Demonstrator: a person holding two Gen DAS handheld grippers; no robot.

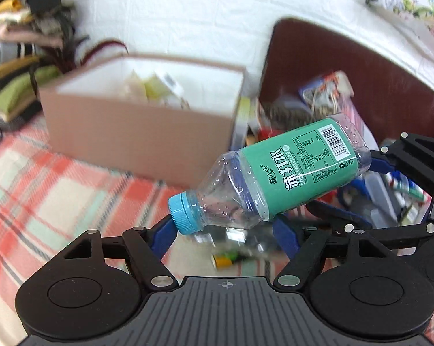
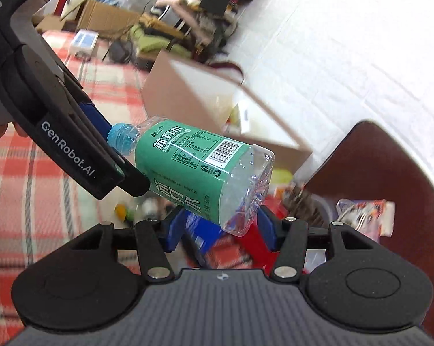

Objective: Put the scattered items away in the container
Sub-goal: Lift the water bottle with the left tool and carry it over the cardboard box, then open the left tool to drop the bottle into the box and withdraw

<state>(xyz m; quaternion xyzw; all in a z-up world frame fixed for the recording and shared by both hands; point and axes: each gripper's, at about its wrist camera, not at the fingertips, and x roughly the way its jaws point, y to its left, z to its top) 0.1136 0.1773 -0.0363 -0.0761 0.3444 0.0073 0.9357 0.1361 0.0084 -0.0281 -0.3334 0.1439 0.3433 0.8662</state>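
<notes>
A clear plastic bottle [image 1: 277, 170] with a green label and a blue cap [image 1: 185, 213] hangs tilted in the air over the plaid cloth. My left gripper [image 1: 225, 230] is shut on its cap end. My right gripper [image 2: 219, 227] is shut on its base [image 2: 245, 199]. In the right wrist view the left gripper [image 2: 121, 150] reaches in from the left onto the bottle's neck. The brown cardboard box [image 1: 136, 132], white inside, stands behind with several items in it, also seen as the box [image 2: 193, 92].
A dark red tub [image 1: 332, 57] at the right holds packets and other clutter. A pile of clothes [image 1: 18, 66] lies at the back left. A small yellow and green item [image 1: 225, 259] lies on the plaid cloth [image 1: 43, 201] below the bottle.
</notes>
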